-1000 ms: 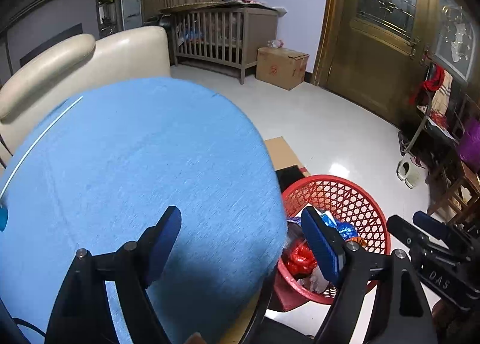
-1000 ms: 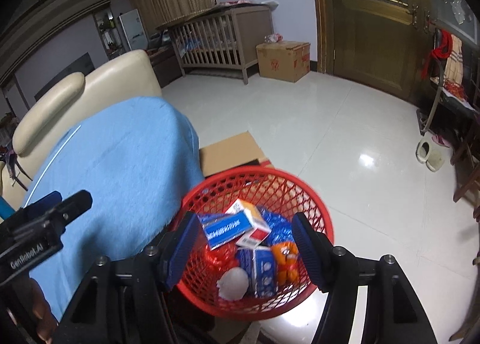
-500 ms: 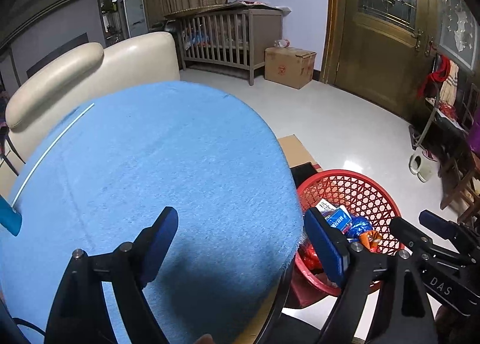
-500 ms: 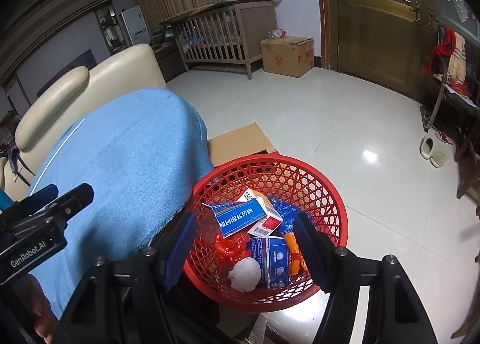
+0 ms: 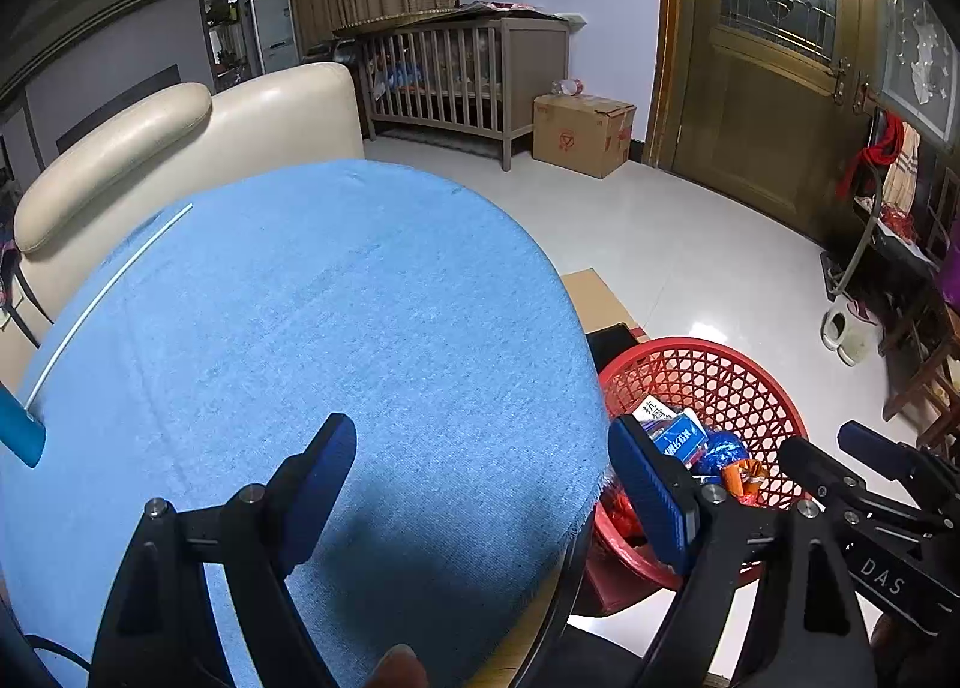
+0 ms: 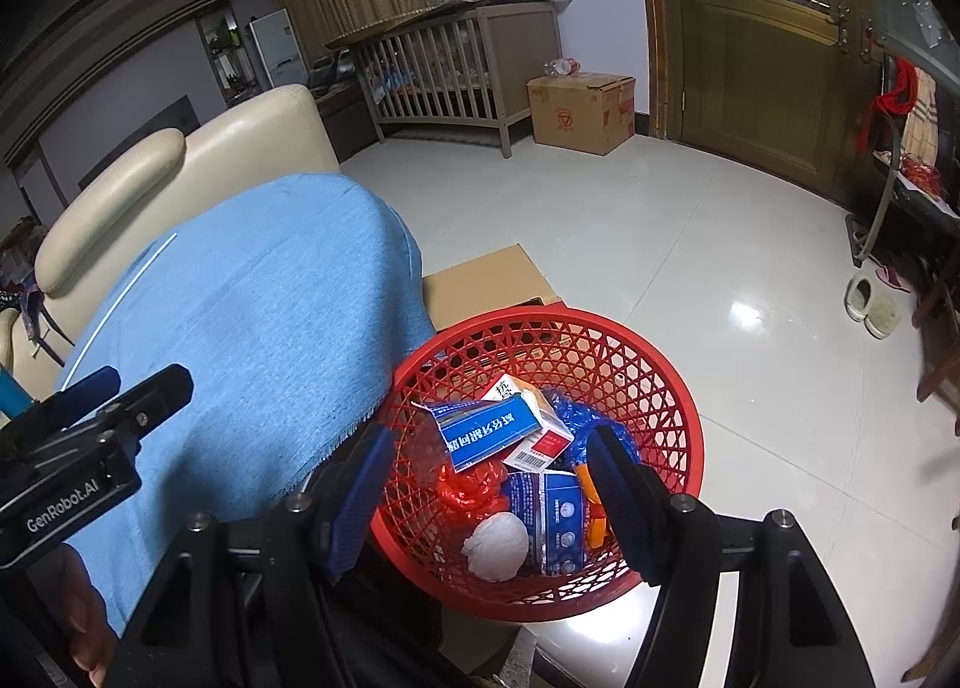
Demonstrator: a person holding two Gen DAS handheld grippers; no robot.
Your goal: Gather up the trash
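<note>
A: Where is the trash?

B: In the red basket [image 6: 672, 388], on the floor [image 6: 690, 244] just beside the bench. A blue carton [image 6: 489, 430] lies on top, against a white and red box [image 6: 534, 436]. Below them are a white paper ball [image 6: 497, 544], red wrapping [image 6: 468, 487], a blue packet [image 6: 561, 520] and something orange [image 6: 591, 499].

A: And the grippers?

B: The right gripper [image 6: 489, 502] hangs over the basket with its jaws apart and nothing between them. The left gripper [image 5: 480, 493] is over the blue cloth [image 5: 312, 328] on the bench, jaws wide and holding nothing.

A: What is around?

B: Flat cardboard [image 6: 486, 283] lies behind the basket, partly under it. Beyond the bench are a cream sofa [image 5: 180, 136], a crib [image 5: 456, 76], a cardboard box [image 5: 582, 133] and a wooden door [image 5: 768, 88]. Slippers [image 6: 870, 304] sit on the floor to the right.

A: Anything hard to see?

B: The left gripper's right finger [image 5: 651, 499] covers part of the basket in the left view. The lower trash is half buried. A blue thing [image 5: 18, 430] is cut off at the left edge.

A: Any writing?

B: "GenRobot.AI" on the left gripper's side, "DAS" on the right one's. The carton has Chinese print, upside down.
</note>
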